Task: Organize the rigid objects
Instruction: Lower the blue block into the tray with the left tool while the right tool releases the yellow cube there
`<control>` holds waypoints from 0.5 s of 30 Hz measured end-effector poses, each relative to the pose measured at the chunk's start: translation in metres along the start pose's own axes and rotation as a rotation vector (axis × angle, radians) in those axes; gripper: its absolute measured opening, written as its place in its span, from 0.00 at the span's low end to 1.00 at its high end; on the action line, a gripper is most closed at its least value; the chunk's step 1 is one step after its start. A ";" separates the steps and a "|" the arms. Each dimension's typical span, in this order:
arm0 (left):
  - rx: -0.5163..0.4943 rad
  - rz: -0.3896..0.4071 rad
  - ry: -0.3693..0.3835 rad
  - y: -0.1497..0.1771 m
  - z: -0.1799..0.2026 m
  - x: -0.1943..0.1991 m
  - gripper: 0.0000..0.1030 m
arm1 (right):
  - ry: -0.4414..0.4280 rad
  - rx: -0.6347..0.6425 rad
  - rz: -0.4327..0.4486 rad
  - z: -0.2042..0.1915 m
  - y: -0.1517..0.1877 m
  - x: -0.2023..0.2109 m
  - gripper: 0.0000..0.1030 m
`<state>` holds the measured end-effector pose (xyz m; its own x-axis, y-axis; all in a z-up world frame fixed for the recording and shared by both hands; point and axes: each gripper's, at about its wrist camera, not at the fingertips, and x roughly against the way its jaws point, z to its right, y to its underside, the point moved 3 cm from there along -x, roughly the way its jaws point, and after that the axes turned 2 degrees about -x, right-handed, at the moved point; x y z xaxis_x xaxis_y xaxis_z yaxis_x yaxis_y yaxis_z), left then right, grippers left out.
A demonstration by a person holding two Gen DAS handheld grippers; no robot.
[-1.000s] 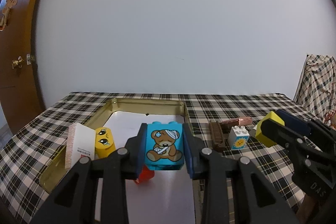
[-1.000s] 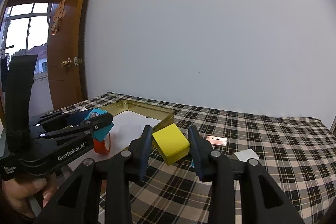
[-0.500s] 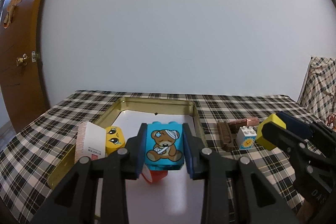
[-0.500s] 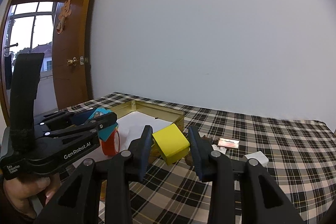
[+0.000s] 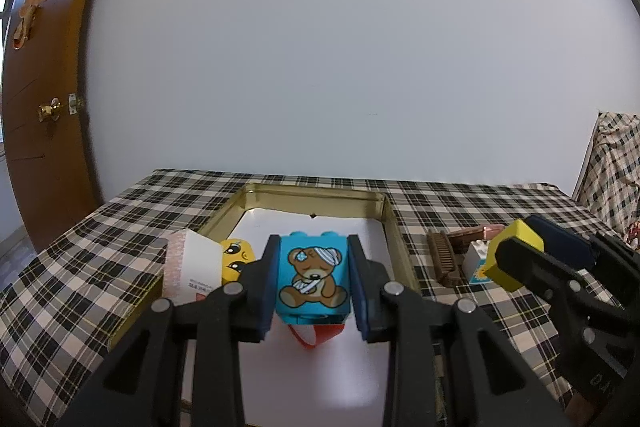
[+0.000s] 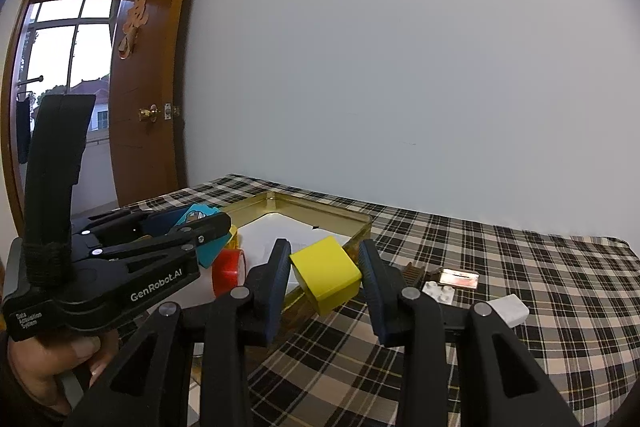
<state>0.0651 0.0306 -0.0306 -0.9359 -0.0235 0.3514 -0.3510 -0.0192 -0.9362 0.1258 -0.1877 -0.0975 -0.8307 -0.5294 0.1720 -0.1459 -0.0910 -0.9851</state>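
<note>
My left gripper (image 5: 313, 283) is shut on a blue toy brick with a bandaged bear (image 5: 313, 277) and holds it above the gold tin tray (image 5: 394, 227). My right gripper (image 6: 325, 277) is shut on a yellow block (image 6: 326, 277) just right of the tray's corner (image 6: 360, 231); it also shows in the left wrist view (image 5: 516, 259). In the tray stand a yellow face brick (image 5: 236, 259), a white paper cup (image 5: 190, 269) and a red tape roll (image 6: 228, 269), partly hidden under the bear brick.
On the checked cloth right of the tray lie a brown comb (image 5: 442, 261), a white sun brick (image 5: 478, 263), a small shiny pink case (image 6: 458, 278) and a white block (image 6: 510, 309). A wooden door (image 6: 148, 99) stands at the left.
Both grippers have lifted and drawn back a little with their blocks held; the tray and loose objects sit lower and farther in view. Both grips are unchanged.
</note>
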 end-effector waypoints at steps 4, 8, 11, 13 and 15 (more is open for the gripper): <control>0.001 -0.002 -0.004 0.000 -0.003 0.000 0.30 | -0.010 0.010 -0.002 -0.006 -0.001 -0.002 0.37; 0.000 -0.006 -0.007 0.000 -0.006 0.000 0.30 | -0.019 0.021 -0.006 -0.010 -0.001 -0.003 0.37; -0.001 -0.013 -0.013 0.000 -0.010 -0.001 0.30 | -0.026 0.030 -0.011 -0.014 -0.001 -0.005 0.37; 0.001 -0.018 -0.016 0.000 -0.014 -0.002 0.30 | -0.029 0.035 -0.013 -0.017 -0.002 -0.007 0.37; 0.003 -0.021 -0.017 0.000 -0.017 -0.002 0.30 | -0.034 0.041 -0.016 -0.020 -0.002 -0.010 0.37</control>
<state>0.0669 0.0480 -0.0313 -0.9276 -0.0401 0.3714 -0.3707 -0.0231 -0.9285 0.1235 -0.1652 -0.0972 -0.8099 -0.5555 0.1884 -0.1365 -0.1339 -0.9815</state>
